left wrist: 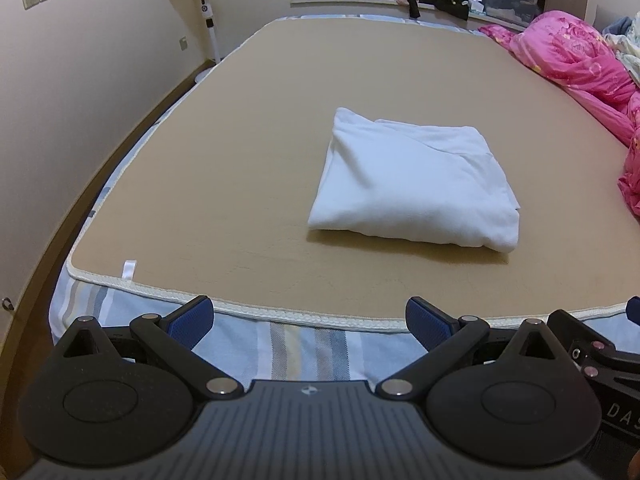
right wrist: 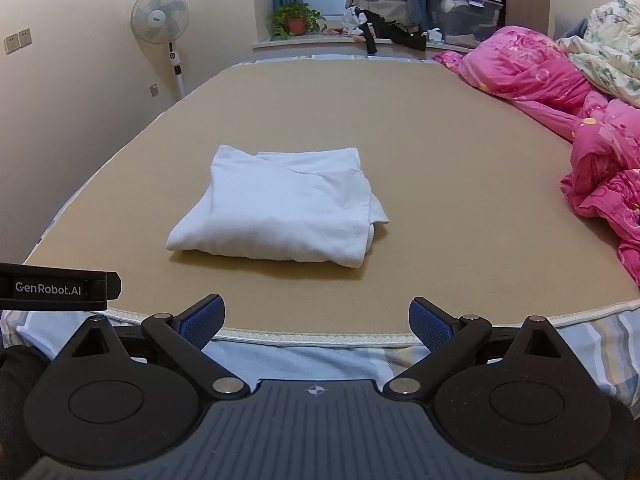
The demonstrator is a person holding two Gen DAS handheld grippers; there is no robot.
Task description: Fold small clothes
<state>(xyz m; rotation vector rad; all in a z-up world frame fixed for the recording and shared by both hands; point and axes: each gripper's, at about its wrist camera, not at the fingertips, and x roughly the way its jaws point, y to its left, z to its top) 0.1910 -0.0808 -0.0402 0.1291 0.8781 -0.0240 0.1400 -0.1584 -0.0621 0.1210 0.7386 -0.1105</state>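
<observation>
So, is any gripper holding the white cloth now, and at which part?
Nothing is held. The left gripper and the right gripper are both open at the bed edge, apart from the folded cloth.

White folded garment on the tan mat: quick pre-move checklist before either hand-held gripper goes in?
1. White folded cloth garment lies flat on the tan mattress pad: ok.
2. Left hand-held gripper open, empty: ok.
3. Right hand-held gripper open, empty: ok.
4. Both short of the garment, not touching: ok.
5. Pink floral quilt apart from the garment: ok.
6. Fold neat at the right edge, a layer sticks out: not ok.
</observation>
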